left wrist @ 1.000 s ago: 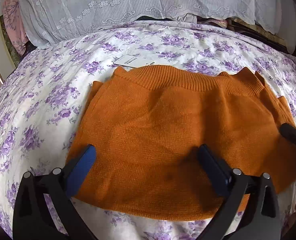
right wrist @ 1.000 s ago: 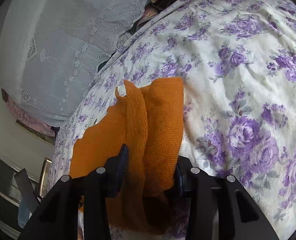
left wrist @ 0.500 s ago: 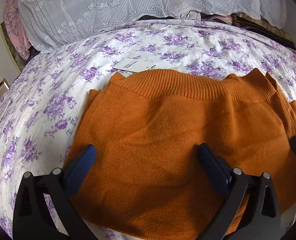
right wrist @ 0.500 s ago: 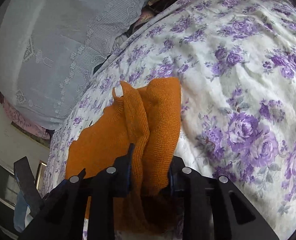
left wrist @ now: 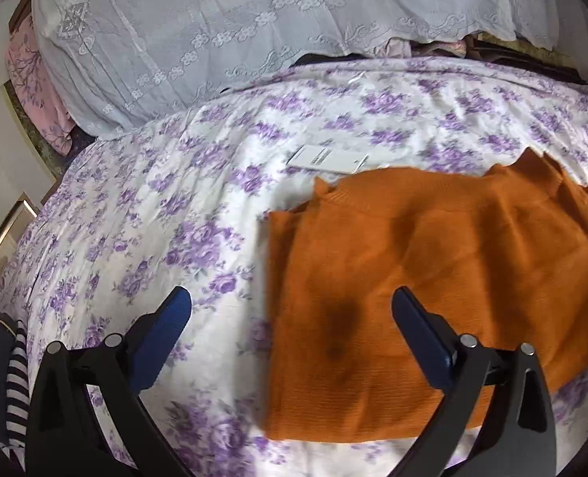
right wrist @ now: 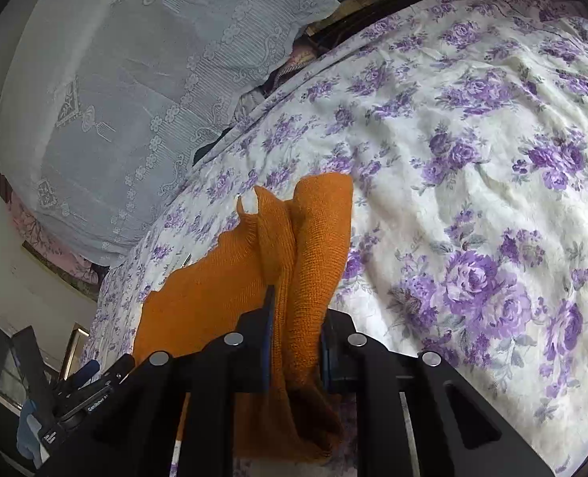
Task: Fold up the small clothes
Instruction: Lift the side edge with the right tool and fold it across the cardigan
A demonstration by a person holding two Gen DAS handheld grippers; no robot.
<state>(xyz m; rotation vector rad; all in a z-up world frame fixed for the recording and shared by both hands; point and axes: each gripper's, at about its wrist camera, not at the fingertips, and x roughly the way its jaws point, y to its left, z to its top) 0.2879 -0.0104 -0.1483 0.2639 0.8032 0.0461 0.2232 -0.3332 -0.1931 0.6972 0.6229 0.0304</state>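
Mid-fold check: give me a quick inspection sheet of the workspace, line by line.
Surface: bed with a purple floral sheet, rumpled.
Job's things: orange knit garment lies mostly flat; its right edge is bunched and raised.
Clutter: white paper tag on the sheet just beyond the garment; striped clothing at the bed's left edge.
Grippers: left gripper open, holding nothing, one finger over the sheet and one over the garment; right gripper shut on the garment's bunched edge.
Cables: nothing seen.
Surroundings: white lace cloth draped over a pile behind the bed.
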